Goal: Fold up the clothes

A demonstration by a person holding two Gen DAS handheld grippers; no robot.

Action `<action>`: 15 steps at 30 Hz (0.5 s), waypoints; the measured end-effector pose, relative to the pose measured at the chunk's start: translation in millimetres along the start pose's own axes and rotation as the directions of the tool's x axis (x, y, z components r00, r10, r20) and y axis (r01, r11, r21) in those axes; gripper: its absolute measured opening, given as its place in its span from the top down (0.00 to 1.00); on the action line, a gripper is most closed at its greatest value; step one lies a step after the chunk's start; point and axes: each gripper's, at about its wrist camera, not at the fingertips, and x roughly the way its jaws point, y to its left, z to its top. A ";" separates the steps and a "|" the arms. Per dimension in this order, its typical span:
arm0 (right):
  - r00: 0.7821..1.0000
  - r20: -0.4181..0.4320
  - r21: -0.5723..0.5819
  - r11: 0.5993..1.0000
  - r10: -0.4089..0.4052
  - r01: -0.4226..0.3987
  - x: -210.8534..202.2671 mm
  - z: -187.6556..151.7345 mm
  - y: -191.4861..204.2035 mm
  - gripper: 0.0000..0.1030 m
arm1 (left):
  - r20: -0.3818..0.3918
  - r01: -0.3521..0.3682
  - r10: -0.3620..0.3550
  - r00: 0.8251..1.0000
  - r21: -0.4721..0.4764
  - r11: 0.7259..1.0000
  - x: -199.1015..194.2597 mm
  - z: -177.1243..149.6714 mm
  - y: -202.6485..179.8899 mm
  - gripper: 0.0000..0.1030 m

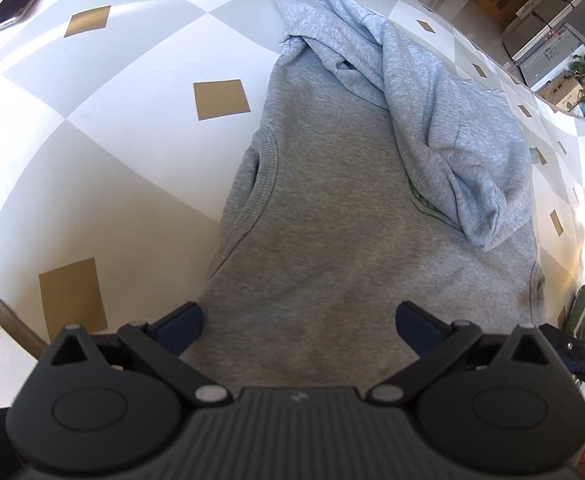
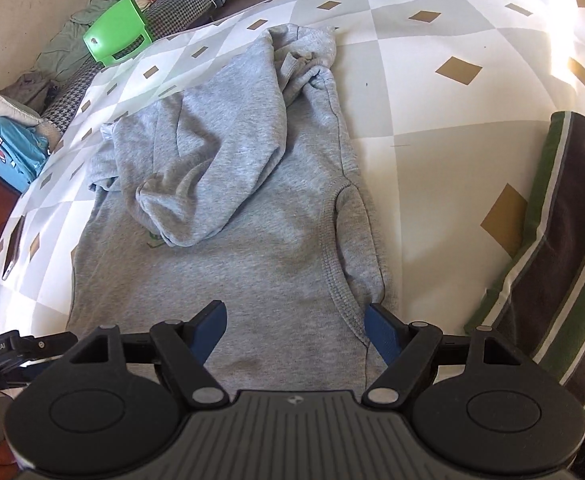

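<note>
A grey hoodie lies flat on the chequered bed cover, its pocket openings showing at both sides. A lighter grey sleeve and hood are heaped over its upper part. My left gripper hovers open above the hoodie's near hem, blue pads wide apart with nothing between them. In the right wrist view the same hoodie fills the middle, and my right gripper stands open above its near right part, beside the pocket seam. Neither gripper holds cloth.
A phone lies on the cover at the far left. A striped green and brown pillow sits at the right. A green plastic stool, a sofa with clothes and a blue bag stand beyond the bed.
</note>
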 end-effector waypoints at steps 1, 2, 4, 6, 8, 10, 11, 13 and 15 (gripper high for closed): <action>1.000 -0.011 0.031 0.999 0.016 -0.015 -0.3 1.3 -4.2 0.26 | -0.012 0.007 -0.007 1.000 -0.018 1.000 2.1 -0.2 3.4 0.00; 0.999 -0.021 0.062 0.998 0.031 -0.030 -0.6 2.7 -8.5 0.26 | -0.025 0.012 -0.012 1.000 -0.035 0.999 4.3 -0.6 6.5 0.00; 0.997 -0.041 0.119 0.991 0.069 -0.063 -1.0 5.0 -17.9 0.26 | -0.050 0.016 -0.019 0.999 -0.059 0.998 8.8 -1.4 11.2 0.00; 0.993 -0.046 0.173 0.980 0.106 -0.096 -1.4 6.3 -27.3 0.26 | -0.059 0.014 -0.017 0.998 -0.061 0.998 12.8 -3.4 12.3 0.00; 0.991 -0.049 0.219 0.970 0.122 -0.108 -1.6 6.5 -35.2 0.26 | -0.057 0.013 -0.016 0.998 -0.057 0.998 13.1 -3.4 11.5 0.00; 0.991 -0.055 0.249 0.963 0.118 -0.101 -2.4 6.5 -42.1 0.26 | -0.054 0.014 -0.018 0.998 -0.060 0.998 13.4 -3.2 11.3 0.00; 0.991 -0.046 0.264 0.958 0.124 -0.108 -4.1 6.5 -45.9 0.26 | -0.052 0.014 -0.018 0.998 -0.063 0.998 13.5 -3.2 11.5 0.00; 0.991 -0.029 0.283 0.952 0.130 -0.117 -6.6 7.0 -51.1 0.26 | -0.051 0.012 -0.015 0.999 -0.063 0.998 14.0 -3.0 10.8 0.00; 0.992 -0.034 0.286 0.953 0.118 -0.103 -4.8 6.8 -53.7 0.26 | -0.051 0.006 -0.008 0.999 -0.049 0.999 13.4 -4.1 8.3 0.00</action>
